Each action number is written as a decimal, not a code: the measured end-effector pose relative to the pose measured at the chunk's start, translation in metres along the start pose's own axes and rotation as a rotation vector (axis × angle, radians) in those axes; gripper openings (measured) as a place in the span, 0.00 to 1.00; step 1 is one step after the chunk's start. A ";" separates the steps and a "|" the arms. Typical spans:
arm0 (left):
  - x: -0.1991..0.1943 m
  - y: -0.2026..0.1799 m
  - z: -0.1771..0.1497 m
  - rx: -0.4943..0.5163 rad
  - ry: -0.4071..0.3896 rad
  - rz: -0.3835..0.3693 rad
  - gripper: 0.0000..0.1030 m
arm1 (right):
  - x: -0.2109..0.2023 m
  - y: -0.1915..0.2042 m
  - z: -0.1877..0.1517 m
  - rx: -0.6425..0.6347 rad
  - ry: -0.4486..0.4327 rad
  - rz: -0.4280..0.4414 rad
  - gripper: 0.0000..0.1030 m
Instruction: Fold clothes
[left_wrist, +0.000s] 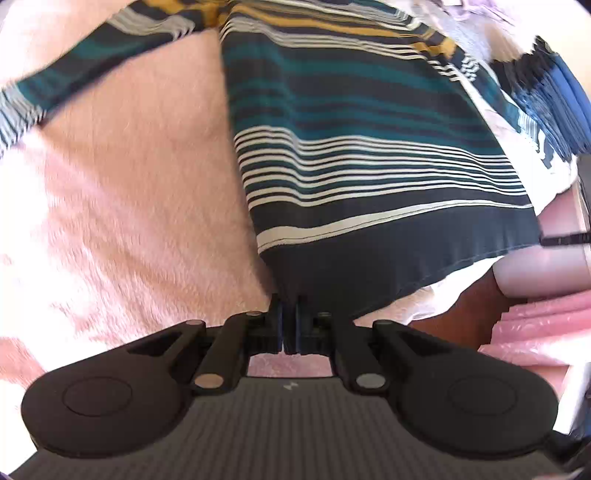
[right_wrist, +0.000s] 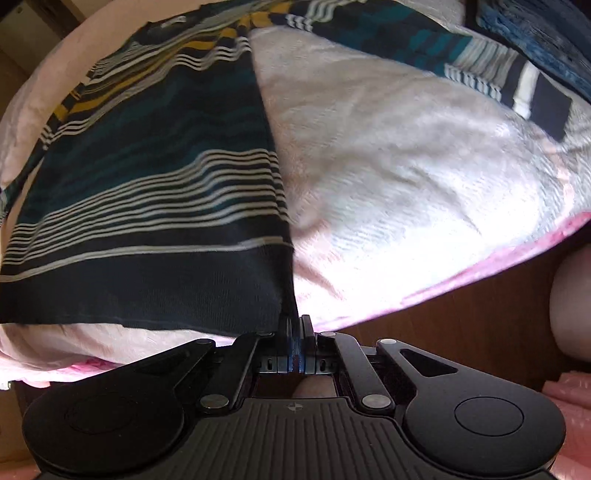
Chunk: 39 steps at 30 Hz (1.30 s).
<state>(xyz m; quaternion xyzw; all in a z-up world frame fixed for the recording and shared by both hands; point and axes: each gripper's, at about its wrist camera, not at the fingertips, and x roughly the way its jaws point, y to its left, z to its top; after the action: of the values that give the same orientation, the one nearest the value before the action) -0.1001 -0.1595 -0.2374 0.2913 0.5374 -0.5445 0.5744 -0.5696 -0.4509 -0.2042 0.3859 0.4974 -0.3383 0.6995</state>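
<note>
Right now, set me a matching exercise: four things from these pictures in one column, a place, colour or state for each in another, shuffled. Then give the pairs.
Things:
1. left gripper
2. right gripper
3. blanket
4. sleeve

Descriptions:
A. pale pink and fluffy, under the shirt
B. shut on the shirt's hem corner, shirt body spreading up to its right
C. stretched out sideways, apart from both grippers
D. shut on the other hem corner, shirt body spreading up to its left

Pairs: 1-B, 2-D, 3-A, 4-C
</note>
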 end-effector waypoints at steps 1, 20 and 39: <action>0.004 0.001 0.000 -0.011 0.011 0.003 0.04 | 0.006 -0.005 -0.002 0.040 0.017 0.001 0.00; -0.092 0.012 0.011 0.061 -0.089 0.124 0.26 | -0.064 0.118 0.022 0.101 -0.124 0.017 0.62; -0.141 -0.046 0.113 0.221 -0.254 0.154 0.85 | -0.136 0.248 0.072 -0.039 -0.289 -0.015 0.65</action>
<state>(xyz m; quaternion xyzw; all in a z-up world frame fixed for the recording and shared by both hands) -0.0852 -0.2302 -0.0660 0.3217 0.3736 -0.5870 0.6421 -0.3630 -0.3845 -0.0084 0.3157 0.4009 -0.3860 0.7685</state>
